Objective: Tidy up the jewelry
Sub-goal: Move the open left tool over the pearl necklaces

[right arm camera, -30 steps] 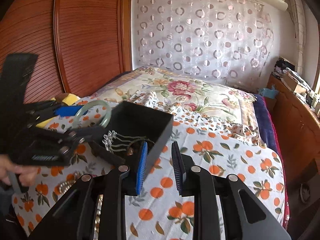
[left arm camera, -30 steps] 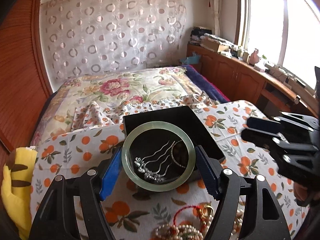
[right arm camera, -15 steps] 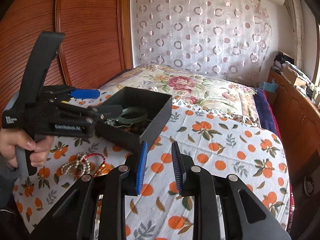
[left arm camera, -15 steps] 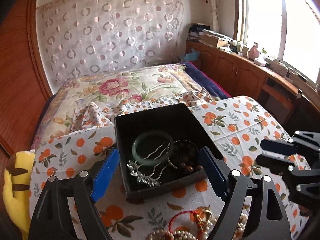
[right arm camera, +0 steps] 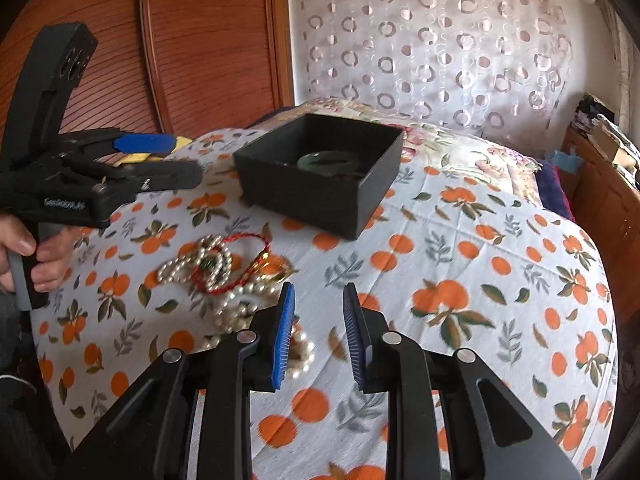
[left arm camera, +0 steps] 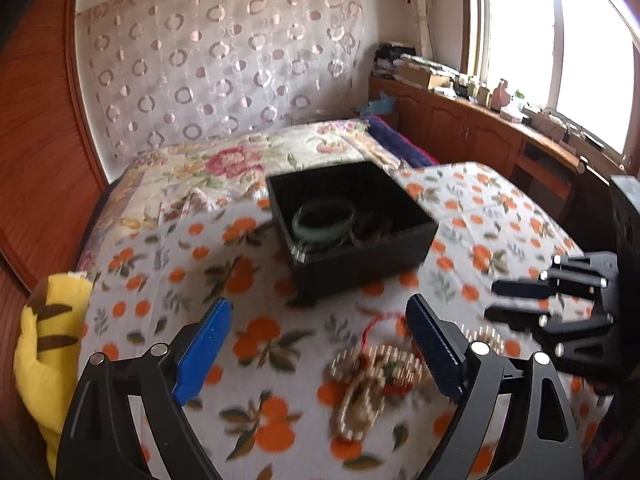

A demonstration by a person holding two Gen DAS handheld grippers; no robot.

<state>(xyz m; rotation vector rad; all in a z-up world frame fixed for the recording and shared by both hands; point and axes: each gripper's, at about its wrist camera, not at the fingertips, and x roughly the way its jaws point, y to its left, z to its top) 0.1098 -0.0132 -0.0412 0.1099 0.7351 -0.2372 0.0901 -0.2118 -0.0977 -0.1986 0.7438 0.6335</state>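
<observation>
Left tongs (left arm camera: 318, 344): we hold them wide apart, empty, above the heap of beads (left arm camera: 376, 380).
Right tongs (right arm camera: 318, 334): ours too, narrowly parted, gripping nothing, low over the orange-print cloth (right arm camera: 460, 264).
Hand (right arm camera: 24, 252): we see one, wrapped round the left handle.
Box (left arm camera: 352, 220): one, black, lidless, beyond the heap.
Bangle (left arm camera: 324, 222): one, green, lying inside the box.
Red cord (right arm camera: 236, 260): one, tangled through the beads.
</observation>
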